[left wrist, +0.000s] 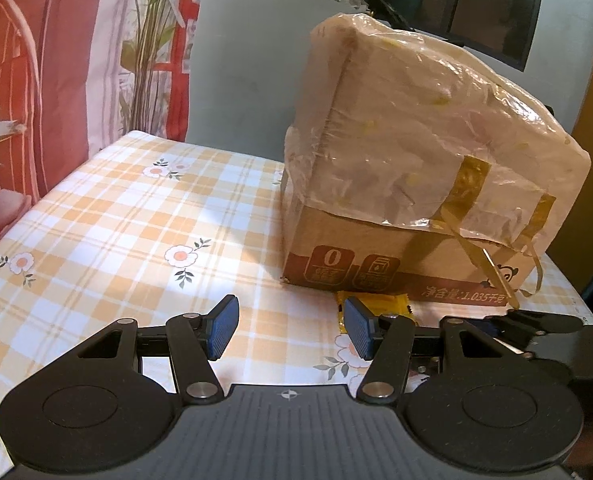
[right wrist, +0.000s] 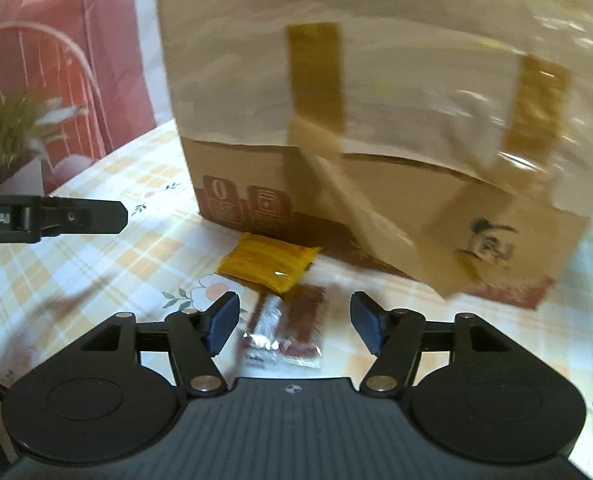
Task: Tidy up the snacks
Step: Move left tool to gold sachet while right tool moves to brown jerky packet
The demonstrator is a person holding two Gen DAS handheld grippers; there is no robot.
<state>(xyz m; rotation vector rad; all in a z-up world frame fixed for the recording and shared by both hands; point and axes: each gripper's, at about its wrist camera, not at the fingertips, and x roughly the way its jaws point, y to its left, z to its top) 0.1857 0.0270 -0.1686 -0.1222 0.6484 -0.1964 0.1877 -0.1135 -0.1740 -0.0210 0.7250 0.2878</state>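
Observation:
A cardboard box point(left wrist: 376, 248) under a clear plastic bag with gold ribbon stands on the checked tablecloth; it fills the right wrist view point(right wrist: 376, 200). A yellow snack packet point(right wrist: 266, 262) lies at the box's base and shows partly behind my left finger in the left wrist view point(left wrist: 392, 306). A brown and silver packet point(right wrist: 286, 326) lies nearer, between my right gripper's fingers. My right gripper point(right wrist: 292, 324) is open just over it. My left gripper point(left wrist: 290, 326) is open and empty above the cloth, left of the yellow packet.
The table point(left wrist: 116, 220) has a floral checked cloth and its far and left edges are near. A red patterned curtain point(left wrist: 36, 80) hangs at the left. The left gripper's side point(right wrist: 56, 218) shows at the left edge of the right wrist view.

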